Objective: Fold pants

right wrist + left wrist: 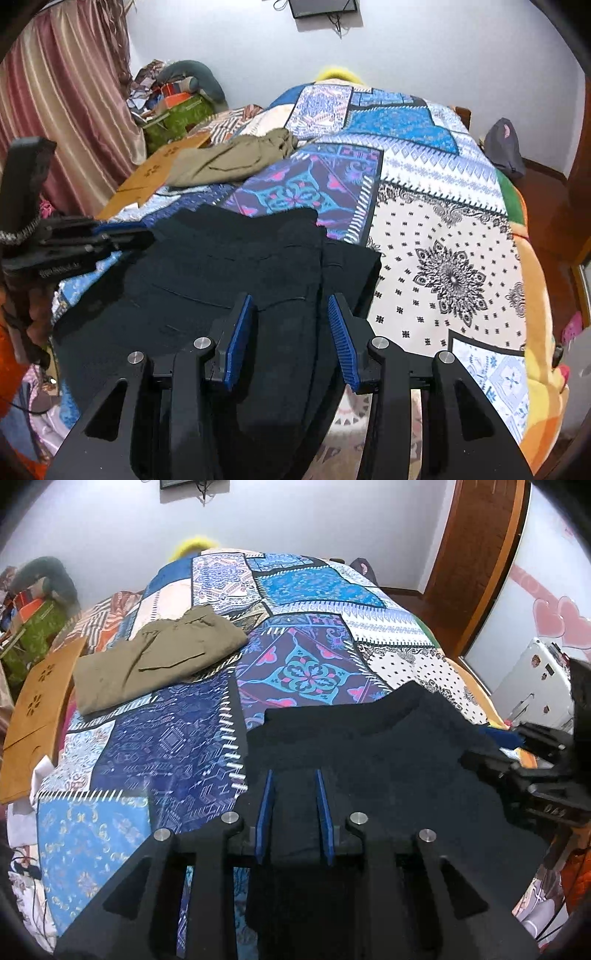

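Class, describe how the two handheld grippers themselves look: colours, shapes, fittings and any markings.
Both the left gripper and right gripper are matte black with triangular cut-outs, silver round pins and ribbed blue finger pads. Seen side-on, each body carries small illegible lettering.

It was a home bedroom; a bed (461, 236) lay under a patchwork cover; pink curtains (62, 96) hung beside cluttered belongings (173, 103); a wooden door (476, 554) stood nearby.
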Demonstrator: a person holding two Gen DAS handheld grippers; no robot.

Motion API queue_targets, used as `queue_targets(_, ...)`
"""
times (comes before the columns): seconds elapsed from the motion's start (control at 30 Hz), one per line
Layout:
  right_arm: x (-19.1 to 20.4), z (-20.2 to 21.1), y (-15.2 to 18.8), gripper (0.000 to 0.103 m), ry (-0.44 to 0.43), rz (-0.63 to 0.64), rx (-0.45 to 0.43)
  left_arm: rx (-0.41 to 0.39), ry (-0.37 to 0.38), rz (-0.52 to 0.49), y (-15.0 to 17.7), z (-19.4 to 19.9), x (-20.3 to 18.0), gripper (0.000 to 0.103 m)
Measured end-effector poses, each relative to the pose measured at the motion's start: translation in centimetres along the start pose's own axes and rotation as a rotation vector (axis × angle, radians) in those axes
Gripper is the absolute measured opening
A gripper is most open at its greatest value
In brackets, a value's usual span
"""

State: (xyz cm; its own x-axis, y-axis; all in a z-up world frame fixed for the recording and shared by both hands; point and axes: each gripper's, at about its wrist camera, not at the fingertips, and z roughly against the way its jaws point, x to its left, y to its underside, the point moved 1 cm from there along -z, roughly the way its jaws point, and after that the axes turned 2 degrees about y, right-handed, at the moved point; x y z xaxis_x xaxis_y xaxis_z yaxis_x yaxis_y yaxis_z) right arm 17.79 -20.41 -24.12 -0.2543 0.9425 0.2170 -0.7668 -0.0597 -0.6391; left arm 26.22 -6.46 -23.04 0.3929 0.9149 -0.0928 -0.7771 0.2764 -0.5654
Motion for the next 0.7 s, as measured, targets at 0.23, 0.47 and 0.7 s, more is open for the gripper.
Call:
queue_targets(0.23,-0.2,0.3,-0.3,0.018,0.015,0.032,-0.037,-0.021,-0.026,-0.071,-1.4,-0.8,-1.2,0.004)
queue_targets(0.47,-0.9,-1.0,0.0,0.018,0.024,0.020,-0.014,0.035,-0.043,-0.027,-1.3,-3.9,0.4,0.005)
queue_targets(0.7,-1.3,2.1,-0.9,0.024,0.040,0.001,-0.023,-0.015,-0.055,-0.027,-1.1,0.9,1.4,0.035)
